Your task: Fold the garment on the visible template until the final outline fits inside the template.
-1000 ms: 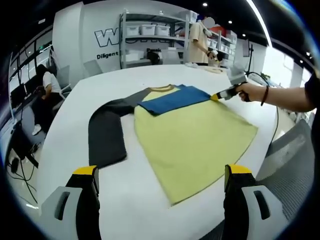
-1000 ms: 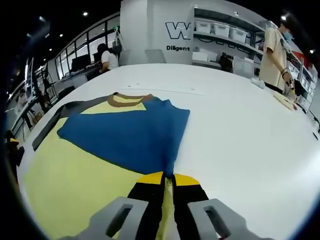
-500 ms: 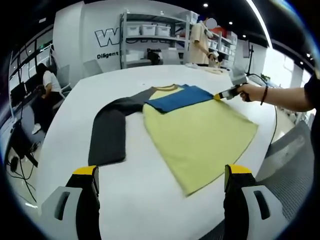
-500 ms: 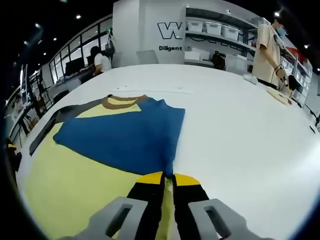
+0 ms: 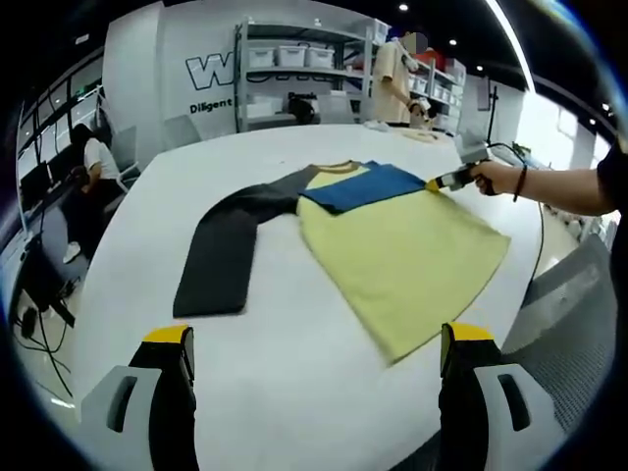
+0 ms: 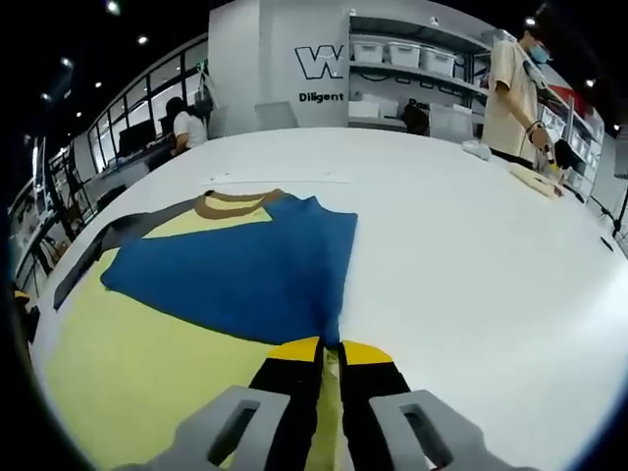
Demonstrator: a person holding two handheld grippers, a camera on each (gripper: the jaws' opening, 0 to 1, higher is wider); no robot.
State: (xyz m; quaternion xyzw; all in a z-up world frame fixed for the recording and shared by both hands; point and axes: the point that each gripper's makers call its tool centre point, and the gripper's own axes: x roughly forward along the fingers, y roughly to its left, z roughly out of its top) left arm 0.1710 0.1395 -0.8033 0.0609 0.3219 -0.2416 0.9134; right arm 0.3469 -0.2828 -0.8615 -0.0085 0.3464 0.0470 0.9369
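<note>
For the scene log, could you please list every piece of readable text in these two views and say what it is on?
"W": large outlined letter on the back wall, cut off by the shelving.
"Diligent": small line beneath it on that wall, the rest hidden.
Bin labels on the shelving: too small to read.
Garment: no text.

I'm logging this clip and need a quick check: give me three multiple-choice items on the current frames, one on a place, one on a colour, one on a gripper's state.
1. Where does the dark sleeve lie?
A. spread out on the table
B. folded over the blue sleeve
C. hanging off the table

2. What colour is the shirt's body?
A. red
B. pale yellow
C. white

3. How does the right gripper stand?
A. wide open above the table
B. shut on the shirt
C. shut on a box

Key: 1 A, the dark sleeve stretches flat across the white table; 2 B, the big panel is yellow; 3 B, the jaws meet on the cloth by the blue sleeve.
</note>
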